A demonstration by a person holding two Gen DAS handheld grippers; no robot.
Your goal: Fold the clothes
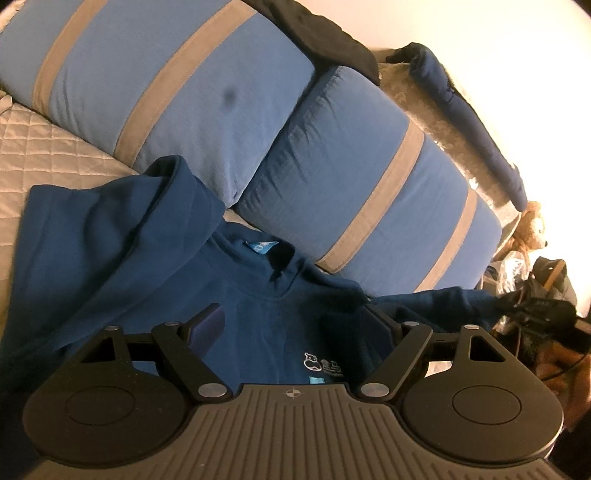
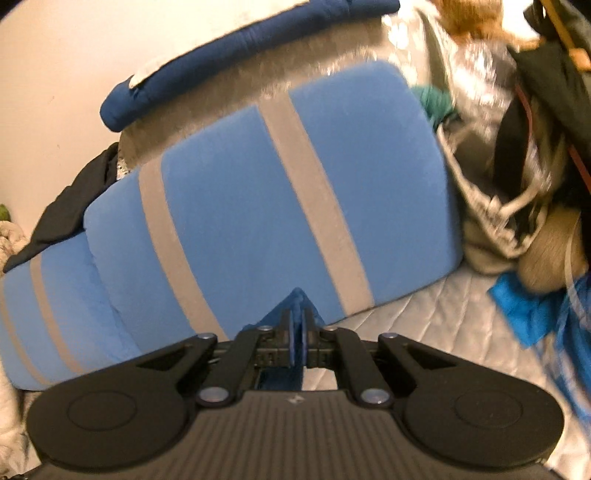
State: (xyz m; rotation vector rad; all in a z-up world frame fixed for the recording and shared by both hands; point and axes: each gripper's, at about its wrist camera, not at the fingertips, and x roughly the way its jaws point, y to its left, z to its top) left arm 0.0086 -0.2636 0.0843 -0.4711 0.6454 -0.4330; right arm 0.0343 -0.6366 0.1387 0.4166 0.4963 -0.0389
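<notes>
A navy hoodie [image 1: 155, 266] lies face up on the quilted bed, hood to the upper left, with a small white logo [image 1: 321, 363] on the chest. My left gripper [image 1: 295, 317] hovers open over the chest with nothing between its fingers. One sleeve [image 1: 443, 299] is pulled out to the right and lifted off the bed. In the right wrist view my right gripper [image 2: 297, 317] is shut on a pinch of the blue sleeve fabric [image 2: 295, 301], which peaks up between the pads and hangs below them. That view is motion-blurred.
Two blue pillows with grey stripes [image 1: 229, 110] [image 2: 295, 192] lean along the headboard behind the hoodie. A black garment [image 1: 325, 33] and a navy blanket [image 2: 236, 55] lie on top. Bags and clutter [image 2: 517, 155] crowd the right bedside. White quilted cover [image 2: 436, 325] lies to the right.
</notes>
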